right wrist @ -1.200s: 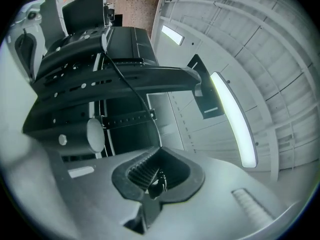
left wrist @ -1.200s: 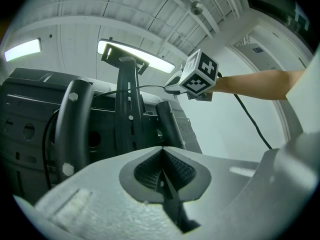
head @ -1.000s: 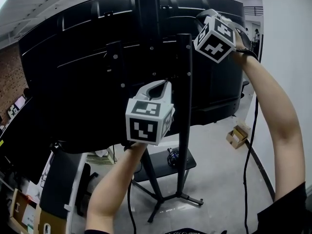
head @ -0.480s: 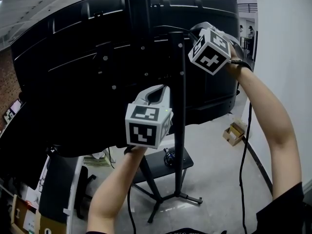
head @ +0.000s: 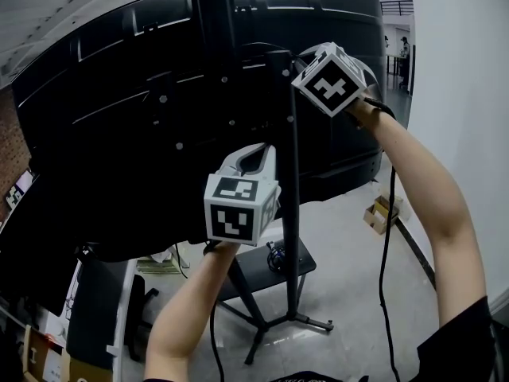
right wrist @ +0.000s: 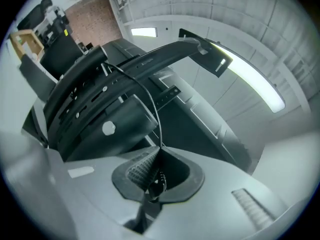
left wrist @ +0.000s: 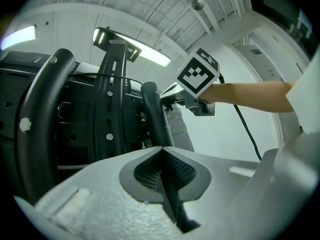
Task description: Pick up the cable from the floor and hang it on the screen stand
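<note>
Compared with the frame one second earlier, the head view had swung: the screen and the screen stand sat further left in the picture. The right gripper had travelled left with them, keeping its station beside the top of the stand's upright and slightly lower against it. The left gripper occupied much the same place in the picture, with the upright now closer on its right. The only markings that could be made out were the square black-and-white marker patterns on the two cubes (no brand name or printed text was legible on the screen's back or the stand). In the right gripper view, the right gripper was clamped on the cable. A short ribbed section of it sat pinched between the ridged pads, deep in the throat of the jaws. From the jaw tips the thin dark line ran straight ahead and then curved away to that gripper's left, across the dark bracketry on the back of the screen. In the left gripper view, the left gripper had its jaws pressed together with nothing between them. It was below and to the left of the right gripper, just beside the upright and pointed up along it, clear of the cable.
</note>
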{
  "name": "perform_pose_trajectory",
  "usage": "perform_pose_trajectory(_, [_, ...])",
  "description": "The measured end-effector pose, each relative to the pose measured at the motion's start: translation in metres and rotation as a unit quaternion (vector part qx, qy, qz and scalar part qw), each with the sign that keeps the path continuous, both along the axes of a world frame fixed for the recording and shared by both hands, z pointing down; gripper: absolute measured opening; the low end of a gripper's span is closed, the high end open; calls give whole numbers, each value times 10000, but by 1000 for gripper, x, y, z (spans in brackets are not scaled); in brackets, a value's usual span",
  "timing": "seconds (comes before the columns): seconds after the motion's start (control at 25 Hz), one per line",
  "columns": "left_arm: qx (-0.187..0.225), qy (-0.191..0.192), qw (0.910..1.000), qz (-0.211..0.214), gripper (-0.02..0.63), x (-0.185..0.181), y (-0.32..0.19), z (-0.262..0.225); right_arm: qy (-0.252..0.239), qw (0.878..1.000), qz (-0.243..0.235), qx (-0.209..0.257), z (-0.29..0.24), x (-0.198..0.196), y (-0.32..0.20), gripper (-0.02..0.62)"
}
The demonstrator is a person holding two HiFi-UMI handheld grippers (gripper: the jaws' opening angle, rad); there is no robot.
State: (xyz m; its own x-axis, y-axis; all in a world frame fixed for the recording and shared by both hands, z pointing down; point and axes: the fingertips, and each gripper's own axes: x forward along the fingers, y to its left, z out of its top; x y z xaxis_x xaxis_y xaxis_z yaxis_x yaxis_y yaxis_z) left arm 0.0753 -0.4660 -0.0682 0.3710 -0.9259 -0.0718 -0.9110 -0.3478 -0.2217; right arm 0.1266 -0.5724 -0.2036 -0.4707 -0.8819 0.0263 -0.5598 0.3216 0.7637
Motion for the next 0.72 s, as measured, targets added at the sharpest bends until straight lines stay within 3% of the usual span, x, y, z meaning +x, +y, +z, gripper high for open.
perform_pose_trajectory(0.24, [-51, 22, 9999, -92, -2, -10, 1, 4, -1048, 9918, -269, -682, -3, 7, 4, 12])
perform_pose_trajectory(0.4, [-49, 47, 10000, -53, -2, -10, 1, 4, -1837, 9737, -605, -1206, -1, 5, 4, 14])
perform_pose_trajectory(0.52, [-69, 51, 10000, -41, -2, -10, 1, 6, -2452, 9513, -859, -1661, 2, 4, 3, 12])
perform_pose_trajectory(0.72, [-88, 39, 10000, -16, -2, -8, 3, 8, -3521, 8930, -1431, -2411, 6, 4, 2, 17])
